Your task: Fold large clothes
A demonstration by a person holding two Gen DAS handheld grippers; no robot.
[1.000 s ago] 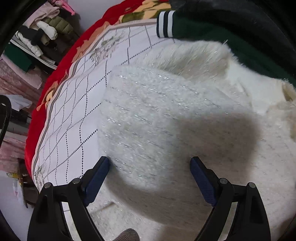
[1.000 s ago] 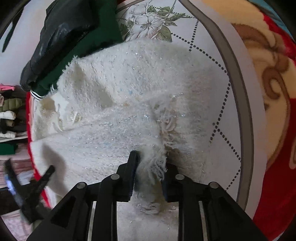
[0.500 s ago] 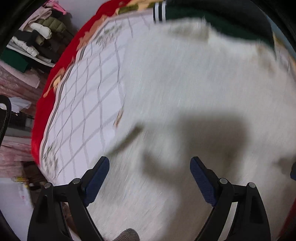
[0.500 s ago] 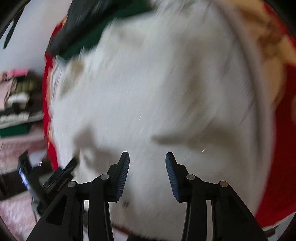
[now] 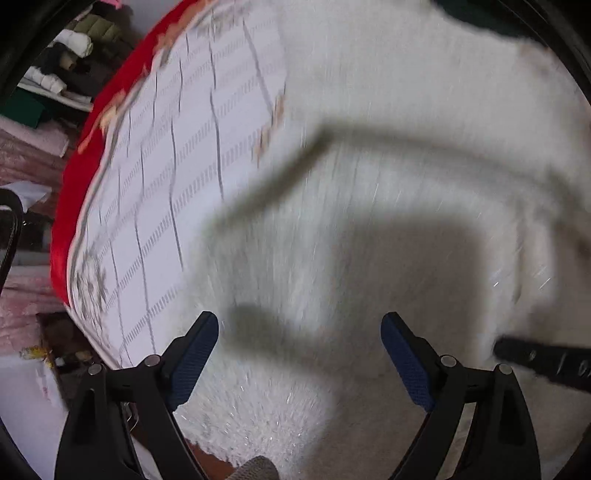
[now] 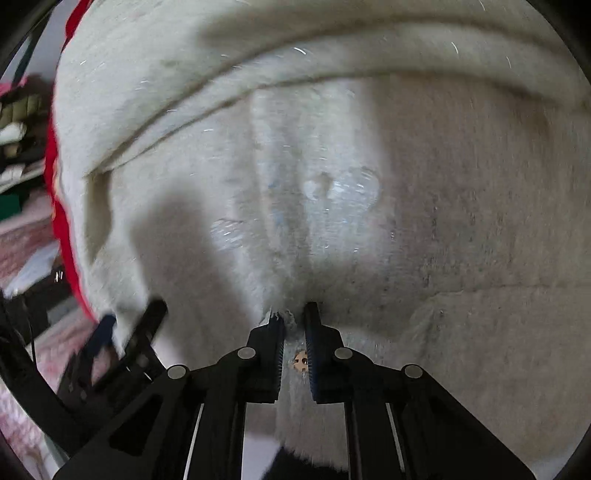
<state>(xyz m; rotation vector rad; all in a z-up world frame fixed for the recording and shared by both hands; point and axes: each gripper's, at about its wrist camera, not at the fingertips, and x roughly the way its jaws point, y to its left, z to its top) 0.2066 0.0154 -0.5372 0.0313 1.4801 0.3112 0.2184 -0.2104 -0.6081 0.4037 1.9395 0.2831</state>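
Note:
A fluffy white sweater [image 5: 369, 221] lies spread on the bed and fills most of both views; it also shows in the right wrist view [image 6: 332, 166]. My left gripper [image 5: 299, 336] is open and empty, hovering just above the sweater's near edge. My right gripper [image 6: 294, 319] is shut on a pinch of the sweater's white fabric, which bunches between the jaws. The right gripper's body shows at the right edge of the left wrist view [image 5: 543, 363]. The left gripper shows blurred at the lower left of the right wrist view [image 6: 122, 339].
The bed cover [image 5: 166, 184] is white with a dotted diamond pattern and a red border [image 5: 74, 184]. Piled clothes [image 5: 55, 74] sit beyond the bed's left side. A dark green garment [image 5: 480, 22] lies at the sweater's far edge.
My right gripper let go of the fringe, opened, moved down and closed on the sweater's fabric. Both grippers dropped toward the sweater's near edge. The left stayed open.

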